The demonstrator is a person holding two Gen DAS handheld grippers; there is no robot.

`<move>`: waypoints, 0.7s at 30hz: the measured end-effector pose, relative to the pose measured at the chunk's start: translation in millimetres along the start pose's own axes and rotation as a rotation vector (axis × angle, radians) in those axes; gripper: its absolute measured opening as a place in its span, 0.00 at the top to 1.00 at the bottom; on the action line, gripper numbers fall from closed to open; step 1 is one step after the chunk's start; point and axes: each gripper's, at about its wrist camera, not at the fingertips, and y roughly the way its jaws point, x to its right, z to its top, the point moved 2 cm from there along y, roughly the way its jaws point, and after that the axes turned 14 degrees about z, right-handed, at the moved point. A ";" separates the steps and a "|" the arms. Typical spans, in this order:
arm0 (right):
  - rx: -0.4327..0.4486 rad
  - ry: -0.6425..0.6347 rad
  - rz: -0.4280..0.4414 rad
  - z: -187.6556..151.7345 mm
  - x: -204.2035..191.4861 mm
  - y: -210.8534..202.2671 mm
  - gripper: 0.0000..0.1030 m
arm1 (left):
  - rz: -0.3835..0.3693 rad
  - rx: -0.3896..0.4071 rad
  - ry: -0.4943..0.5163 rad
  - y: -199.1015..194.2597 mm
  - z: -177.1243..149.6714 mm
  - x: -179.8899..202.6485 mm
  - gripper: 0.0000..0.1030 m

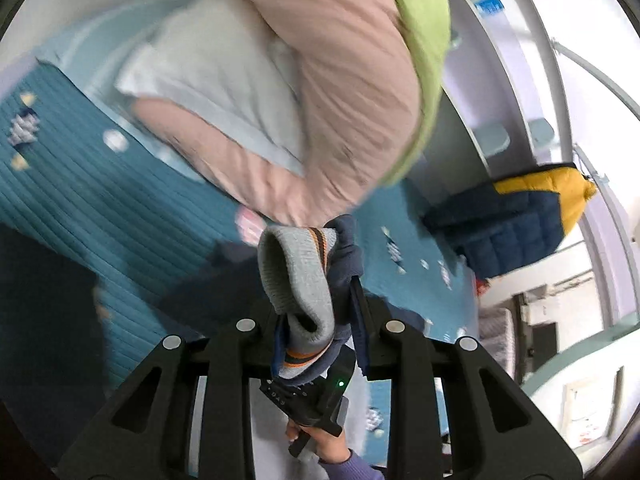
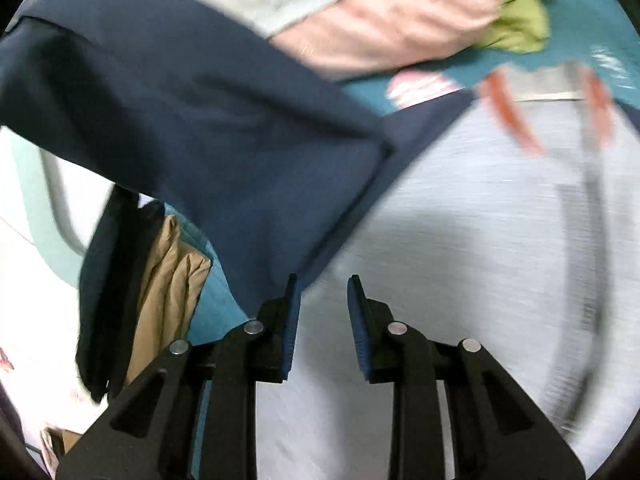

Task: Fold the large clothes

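Teal quilted bedding [image 1: 80, 200] fills the frame's left, the left gripper [image 1: 320, 300] clamps the soft, light sweater's ribbed cuff [image 1: 296, 276] at centre, while the right gripper [image 2: 322, 292] gapes empty over its grey body [image 2: 460, 240], best pinched at a hem.

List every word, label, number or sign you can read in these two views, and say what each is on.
None can be read.
Pale marks on the black device below the left tool: too small and blurred.
Blue sign on the white wall: blurred.
Framed paper at lower right: blurred.
Right wrist view: no text.
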 end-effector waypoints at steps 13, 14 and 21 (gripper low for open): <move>0.222 0.313 0.036 -59.2 87.2 -158.2 0.42 | -0.074 -0.372 -0.096 180.0 -138.3 86.1 0.56; 0.225 0.328 0.036 -66.0 90.0 -160.6 0.38 | -0.063 -0.382 -0.085 189.6 -145.4 84.2 0.52; 0.263 0.353 -0.021 -90.2 89.6 -151.9 0.36 | 0.029 -0.209 -0.022 175.3 -147.6 46.7 0.20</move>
